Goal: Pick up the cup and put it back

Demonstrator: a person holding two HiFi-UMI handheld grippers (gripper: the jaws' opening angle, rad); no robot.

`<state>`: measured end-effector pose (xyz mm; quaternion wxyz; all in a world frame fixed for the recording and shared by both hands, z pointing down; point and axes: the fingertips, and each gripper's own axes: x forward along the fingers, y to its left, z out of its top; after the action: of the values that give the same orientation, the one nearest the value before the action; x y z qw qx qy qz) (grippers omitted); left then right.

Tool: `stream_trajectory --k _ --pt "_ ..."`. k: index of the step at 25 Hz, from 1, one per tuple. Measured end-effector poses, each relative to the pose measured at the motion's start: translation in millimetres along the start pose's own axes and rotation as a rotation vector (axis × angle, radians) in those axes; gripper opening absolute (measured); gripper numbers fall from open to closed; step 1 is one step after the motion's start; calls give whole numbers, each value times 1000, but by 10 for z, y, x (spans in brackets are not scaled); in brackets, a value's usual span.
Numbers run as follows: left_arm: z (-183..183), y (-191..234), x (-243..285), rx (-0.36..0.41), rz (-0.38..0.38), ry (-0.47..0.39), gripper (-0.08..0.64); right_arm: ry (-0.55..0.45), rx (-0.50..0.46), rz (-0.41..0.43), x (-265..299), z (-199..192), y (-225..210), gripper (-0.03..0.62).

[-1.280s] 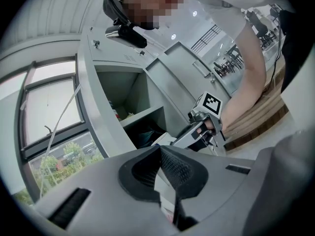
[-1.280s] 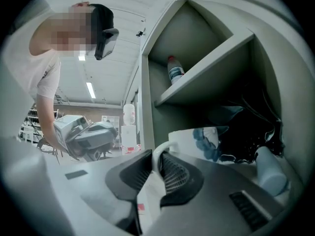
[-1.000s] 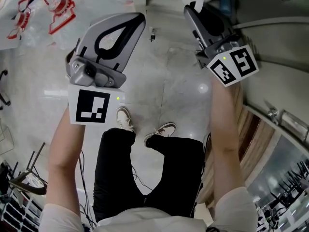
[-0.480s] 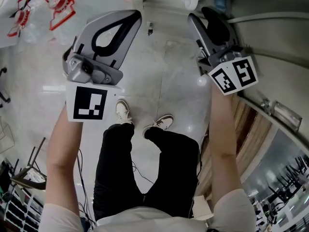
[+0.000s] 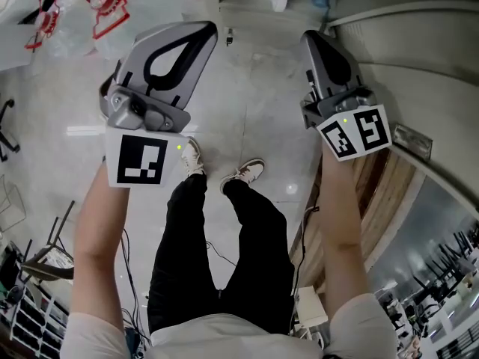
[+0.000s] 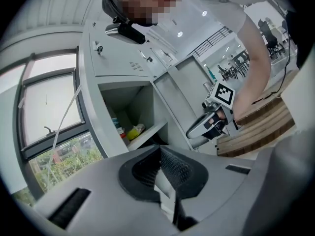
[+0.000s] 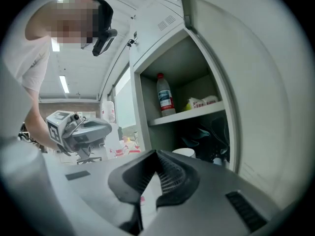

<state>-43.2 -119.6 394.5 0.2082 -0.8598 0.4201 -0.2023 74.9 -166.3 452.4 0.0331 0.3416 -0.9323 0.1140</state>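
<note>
We are standing over the pale floor (image 5: 254, 103), holding one pair of tongs in each hand with both arms stretched forward. The left tongs (image 5: 211, 30) are clenched: in the left gripper view the ribbed pads (image 6: 175, 169) are meeting at the tips with nothing between them. The right tongs (image 5: 310, 37) are clenched too, with their pads pressing together and empty in the right gripper view. Neither pair is touching anything.

The cup (image 7: 184, 152), white, is sitting in the lower compartment of the open cabinet (image 7: 170, 58), under the shelf (image 7: 184, 116). In the right gripper view it is showing just above the tips of the right tongs, apart from them. What it is standing on is hiding behind the tongs. On the shelf above it a white bottle (image 7: 166, 95) with a red label is standing upright. A yellow-and-white packet (image 7: 201, 102) is lying just beside the bottle, to its right.

The right tongs are pointing toward the cabinet opening. The left tongs are hanging to their left, well apart from them, over bare floor. Our shoes (image 5: 251, 172) are showing between the two arms. Red-and-clear plastic items (image 5: 97, 6) are lying on the floor beyond the left tongs, at the far left of the head view.
</note>
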Motion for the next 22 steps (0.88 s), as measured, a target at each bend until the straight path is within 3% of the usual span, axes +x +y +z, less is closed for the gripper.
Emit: stream_trajectory --k 9,22 --pt "768 386 -295 20 -5 4 20 46 -96 1 -388 781 547 17" --pt "1888 904 -816 -13 -3 -13 20 5 -120 -87 -1068 2156 1082 18"
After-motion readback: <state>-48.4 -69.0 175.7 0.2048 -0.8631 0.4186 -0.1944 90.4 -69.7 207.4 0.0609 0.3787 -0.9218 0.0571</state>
